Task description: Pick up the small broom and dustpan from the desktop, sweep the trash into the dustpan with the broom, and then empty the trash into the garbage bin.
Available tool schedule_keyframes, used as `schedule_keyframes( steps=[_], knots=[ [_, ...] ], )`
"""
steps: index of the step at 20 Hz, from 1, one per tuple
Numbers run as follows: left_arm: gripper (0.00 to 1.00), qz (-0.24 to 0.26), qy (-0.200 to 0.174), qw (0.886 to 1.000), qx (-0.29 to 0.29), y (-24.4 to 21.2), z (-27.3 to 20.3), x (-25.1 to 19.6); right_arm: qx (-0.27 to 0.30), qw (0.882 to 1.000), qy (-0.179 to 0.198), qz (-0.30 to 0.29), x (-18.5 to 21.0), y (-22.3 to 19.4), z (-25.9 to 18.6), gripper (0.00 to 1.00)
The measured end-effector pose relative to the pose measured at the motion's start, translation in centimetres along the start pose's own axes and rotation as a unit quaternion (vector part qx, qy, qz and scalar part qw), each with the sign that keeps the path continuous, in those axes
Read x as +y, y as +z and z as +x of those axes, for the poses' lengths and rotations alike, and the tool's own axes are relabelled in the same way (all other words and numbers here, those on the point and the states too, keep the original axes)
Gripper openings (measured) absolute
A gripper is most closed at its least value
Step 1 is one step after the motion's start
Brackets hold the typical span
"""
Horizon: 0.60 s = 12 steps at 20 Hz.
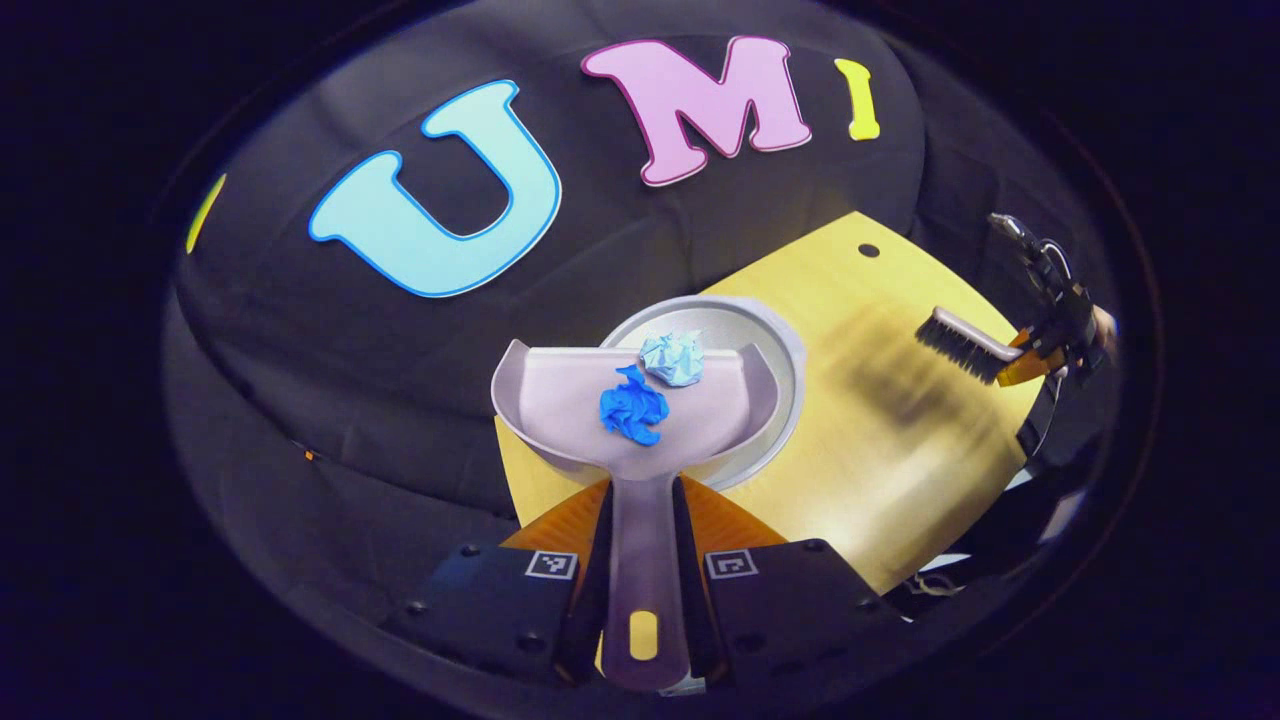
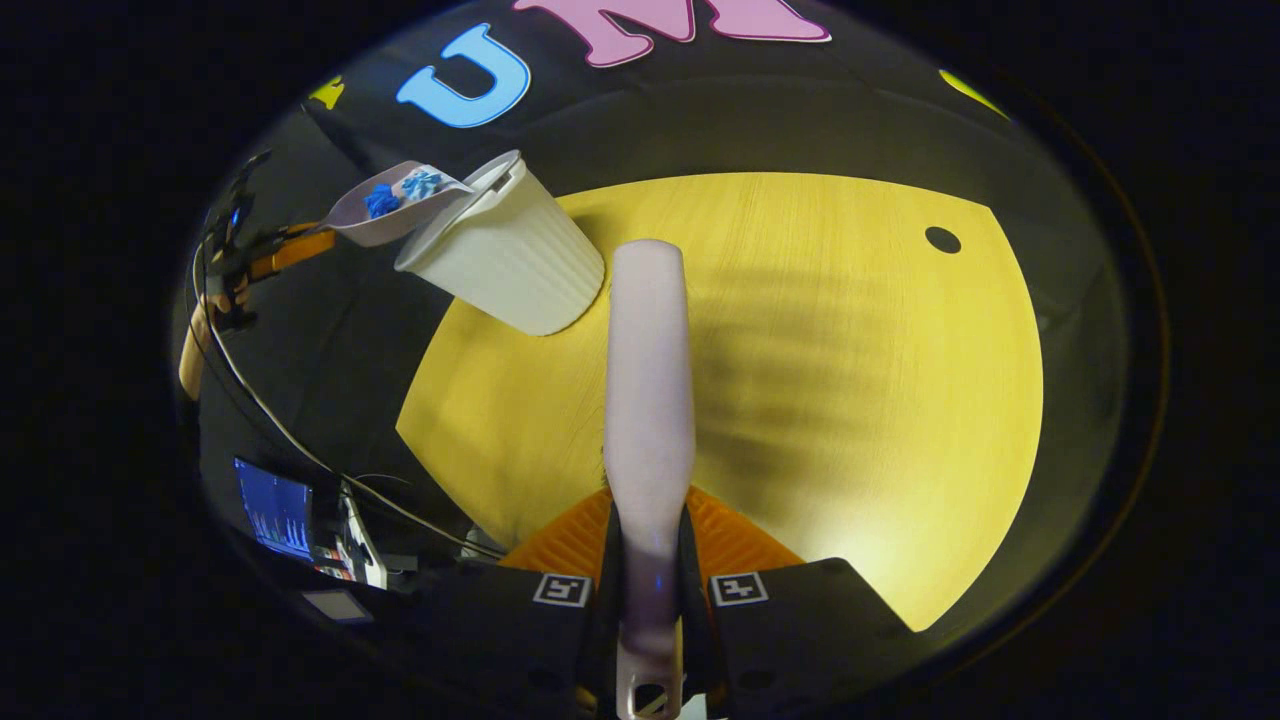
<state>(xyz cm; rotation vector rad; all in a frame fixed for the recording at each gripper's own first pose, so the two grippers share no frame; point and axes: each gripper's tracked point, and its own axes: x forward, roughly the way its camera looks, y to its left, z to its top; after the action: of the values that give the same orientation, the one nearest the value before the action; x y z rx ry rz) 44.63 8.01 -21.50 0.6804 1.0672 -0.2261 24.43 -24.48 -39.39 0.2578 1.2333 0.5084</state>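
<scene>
We hold the dustpan [image 1: 640, 410] by its handle in the left gripper [image 1: 640, 585], both fingers pressed on it, with its long axis running straight ahead from the gripper. The pan's front lip sits directly over the open mouth of the garbage bin [image 1: 770, 345] at the table's [image 1: 900, 450] edge — so we judge a forward tip is all that remains. Two crumpled bits of trash, dark blue [image 1: 633, 405] and pale blue [image 1: 672, 357], lie in the pan. Our right gripper [image 2: 648, 600] is clamped on the broom [image 2: 648, 400], held well apart above the table — the left one is plainly nearer the bin.
</scene>
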Motion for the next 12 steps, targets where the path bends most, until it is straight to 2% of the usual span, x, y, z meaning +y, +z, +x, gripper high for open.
schedule_keyframes(
  steps=[4,7,10,12],
  knots=[
    [0.30,0.079,-0.001,0.995,0.056,1.2,1.3,0.1,0.003,1.000,0.005,0.008,0.4,-0.7,1.1,0.29],
    [0.30,0.106,0.018,0.991,0.075,1.8,1.3,0.9,0.002,1.000,0.005,0.013,0.4,-0.8,1.3,0.29],
    [0.30,0.101,0.032,0.992,0.067,1.5,1.1,1.0,-0.005,1.000,0.006,0.019,0.3,-0.5,1.2,0.29],
    [0.30,0.068,0.035,0.996,0.051,1.1,1.1,1.0,-0.007,1.000,0.005,0.024,-0.2,-0.6,0.9,0.29]
  ],
)
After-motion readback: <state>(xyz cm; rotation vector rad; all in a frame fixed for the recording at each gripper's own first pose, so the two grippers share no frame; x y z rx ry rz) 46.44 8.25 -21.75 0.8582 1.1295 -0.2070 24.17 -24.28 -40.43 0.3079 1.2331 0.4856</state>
